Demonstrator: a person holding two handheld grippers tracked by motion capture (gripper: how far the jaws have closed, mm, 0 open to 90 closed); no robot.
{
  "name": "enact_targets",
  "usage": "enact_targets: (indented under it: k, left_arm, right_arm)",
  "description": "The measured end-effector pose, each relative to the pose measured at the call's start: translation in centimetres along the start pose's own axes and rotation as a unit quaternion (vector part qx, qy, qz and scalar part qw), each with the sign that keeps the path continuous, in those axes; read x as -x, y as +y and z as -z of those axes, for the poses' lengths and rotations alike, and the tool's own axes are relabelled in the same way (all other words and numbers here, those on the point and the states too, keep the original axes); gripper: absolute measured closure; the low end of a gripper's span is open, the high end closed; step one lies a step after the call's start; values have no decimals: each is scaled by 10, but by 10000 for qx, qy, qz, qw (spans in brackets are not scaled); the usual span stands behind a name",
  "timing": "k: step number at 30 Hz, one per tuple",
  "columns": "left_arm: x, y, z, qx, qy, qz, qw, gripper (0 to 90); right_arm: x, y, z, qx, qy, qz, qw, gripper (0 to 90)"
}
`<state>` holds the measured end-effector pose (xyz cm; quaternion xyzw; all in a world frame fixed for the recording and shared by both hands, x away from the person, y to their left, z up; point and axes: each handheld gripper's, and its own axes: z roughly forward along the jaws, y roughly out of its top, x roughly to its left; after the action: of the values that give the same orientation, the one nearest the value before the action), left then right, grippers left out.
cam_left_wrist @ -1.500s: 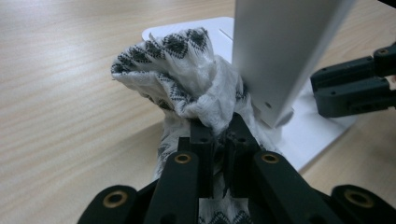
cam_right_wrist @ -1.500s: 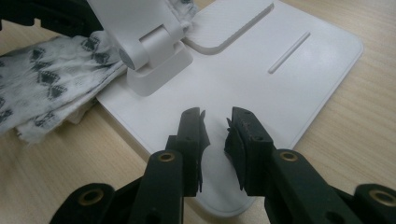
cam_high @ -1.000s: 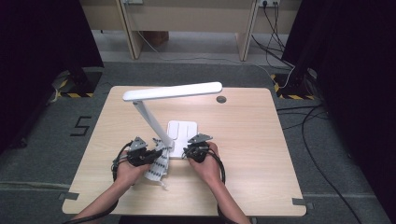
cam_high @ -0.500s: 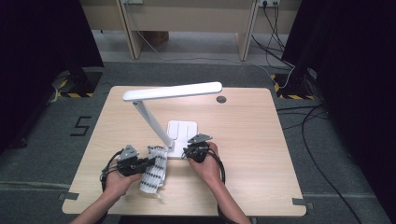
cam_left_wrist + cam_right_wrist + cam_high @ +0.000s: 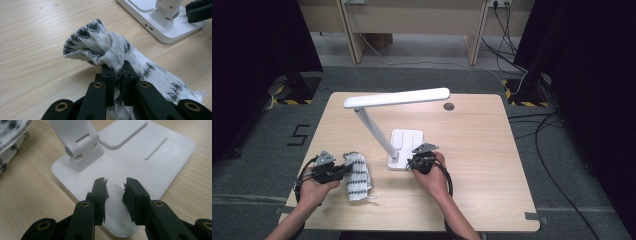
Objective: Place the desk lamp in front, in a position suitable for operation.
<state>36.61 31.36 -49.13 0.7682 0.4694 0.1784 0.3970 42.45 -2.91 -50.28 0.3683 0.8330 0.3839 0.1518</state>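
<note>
My left gripper (image 5: 343, 170) is clamped on the white cloth with the black woven pattern (image 5: 357, 176), jaws pinched tight on a bunched fold of it, as the left gripper view shows close up (image 5: 117, 72). The cloth (image 5: 100, 47) hangs crumpled ahead of the jaws and trails to the side over the pale wooden table (image 5: 492, 150). In the high view its long axis runs roughly from the far side toward me, near the front-left corner and well apart from the lamp.

My right gripper (image 5: 417, 162) sits at the near edge of the white flat base of the folding desk lamp (image 5: 408, 142). Its jaws have just been opening; now they stand parted over the base's near corner (image 5: 115, 192) with nothing pressed between the pads. The lamp's hinge block (image 5: 82, 150) lies ahead and to the left of them.

Here's what matters: the base lies between my two hands, touching distance for the right, a reach away for the left. If the cloth is meant for wiping the lamp, I judge the left hand must carry it rightward across the table, while the right is the nearer one to steady the base.
</note>
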Motion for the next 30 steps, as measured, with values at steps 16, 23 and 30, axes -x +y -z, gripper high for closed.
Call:
enact_targets:
  k: [16,23,30]
  left_arm:
    - [-6,12,1,400,134,353,9985,456]
    - [1,27,19,723,134,338,9967,411]
    - [34,33,9,615,-553,210,9964,587]
  right_arm:
    - [-3,4,2,-55,49,-22,10000,560]
    - [5,8,22,176,-159,-142,9996,605]
    - [19,-7,43,-87,-212,-242,9994,749]
